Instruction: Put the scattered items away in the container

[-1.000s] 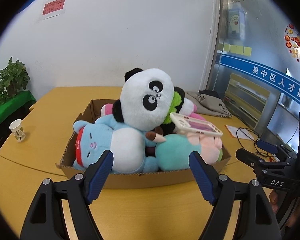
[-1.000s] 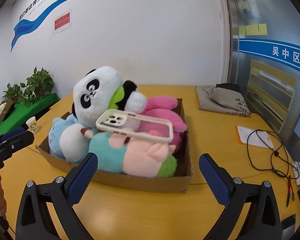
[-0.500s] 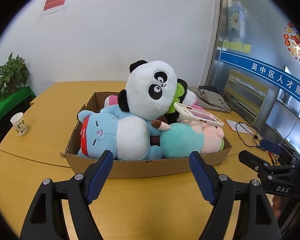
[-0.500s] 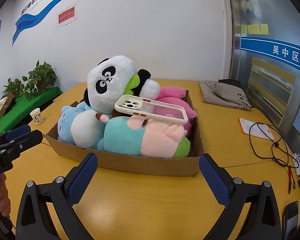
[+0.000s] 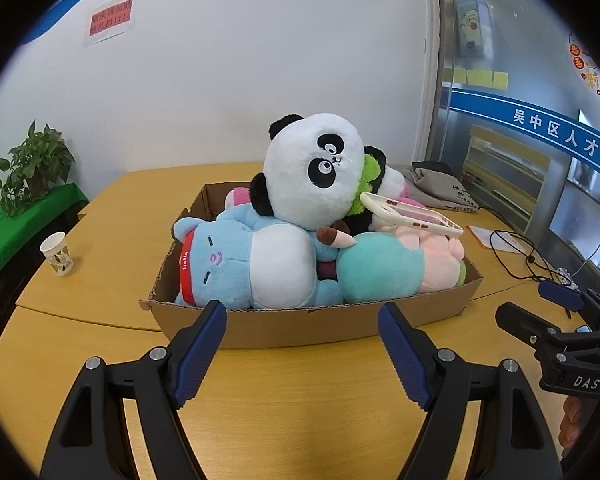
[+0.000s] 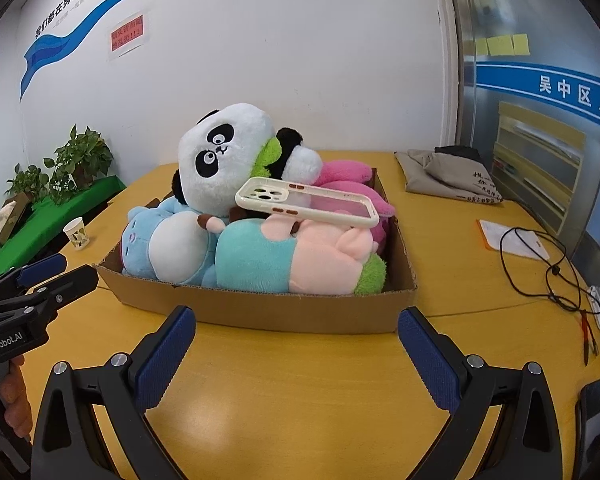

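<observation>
Both claws hang wide apart and hold nothing: the left claw (image 5: 302, 354) sits low over the yellow table (image 5: 300, 412) just in front of the cardboard box (image 5: 300, 326), and the right claw (image 6: 296, 358) does the same from a little further round to the right. Each shows at the edge of the other's view, held in a bare hand, well clear of the box.

Inside the box the soft toys are piled above its walls. A panda plush (image 5: 314, 172) lies on top, its face turned toward the claws. Under it at the left end lies a blue plush (image 5: 244, 264) with a white belly, and beside that a teal and pink plush (image 5: 396, 266) fills the right end. A pink plush (image 6: 340, 178) is pressed against the back wall. A cream phone case (image 6: 306, 202) with a clear back rests flat on top of the pile, bridging the teal and pink plush and the panda's side.

Out on the table, a paper cup (image 5: 57, 254) stands well off to the left, a grey cloth bag (image 6: 452, 176) lies at the far right, and a black cable (image 6: 540, 260) loops over a sheet of paper (image 6: 512, 242) near the right edge. Potted plants (image 6: 78, 160) stand on a green ledge by the wall.
</observation>
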`<state>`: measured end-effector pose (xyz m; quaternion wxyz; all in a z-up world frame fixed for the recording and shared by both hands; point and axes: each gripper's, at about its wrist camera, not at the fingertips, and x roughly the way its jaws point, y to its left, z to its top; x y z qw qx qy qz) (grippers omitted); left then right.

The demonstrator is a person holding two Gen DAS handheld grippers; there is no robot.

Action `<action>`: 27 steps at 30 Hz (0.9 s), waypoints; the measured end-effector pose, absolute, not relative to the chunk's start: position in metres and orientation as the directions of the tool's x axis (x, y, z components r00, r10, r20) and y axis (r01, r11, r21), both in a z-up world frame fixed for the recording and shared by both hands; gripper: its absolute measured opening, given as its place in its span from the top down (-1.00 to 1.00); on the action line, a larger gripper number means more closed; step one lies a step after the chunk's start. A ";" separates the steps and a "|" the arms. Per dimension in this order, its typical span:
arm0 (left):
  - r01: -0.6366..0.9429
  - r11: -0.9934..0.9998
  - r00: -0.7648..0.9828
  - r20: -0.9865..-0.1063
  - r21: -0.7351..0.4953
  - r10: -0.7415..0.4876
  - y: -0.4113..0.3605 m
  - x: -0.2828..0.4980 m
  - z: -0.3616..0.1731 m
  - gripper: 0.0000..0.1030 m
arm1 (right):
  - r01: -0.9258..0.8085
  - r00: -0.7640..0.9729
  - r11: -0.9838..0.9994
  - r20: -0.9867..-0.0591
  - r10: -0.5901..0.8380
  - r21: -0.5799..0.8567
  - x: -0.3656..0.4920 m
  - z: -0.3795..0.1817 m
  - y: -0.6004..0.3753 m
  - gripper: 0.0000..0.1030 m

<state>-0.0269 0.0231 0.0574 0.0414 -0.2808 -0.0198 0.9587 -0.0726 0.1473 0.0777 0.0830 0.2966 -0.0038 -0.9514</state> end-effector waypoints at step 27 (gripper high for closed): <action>-0.051 -0.996 -0.840 -0.536 -0.067 0.079 0.026 -0.015 0.050 -0.52 | 0.165 -0.800 -0.985 -0.577 -0.165 0.054 -0.064 0.065 0.146 -0.99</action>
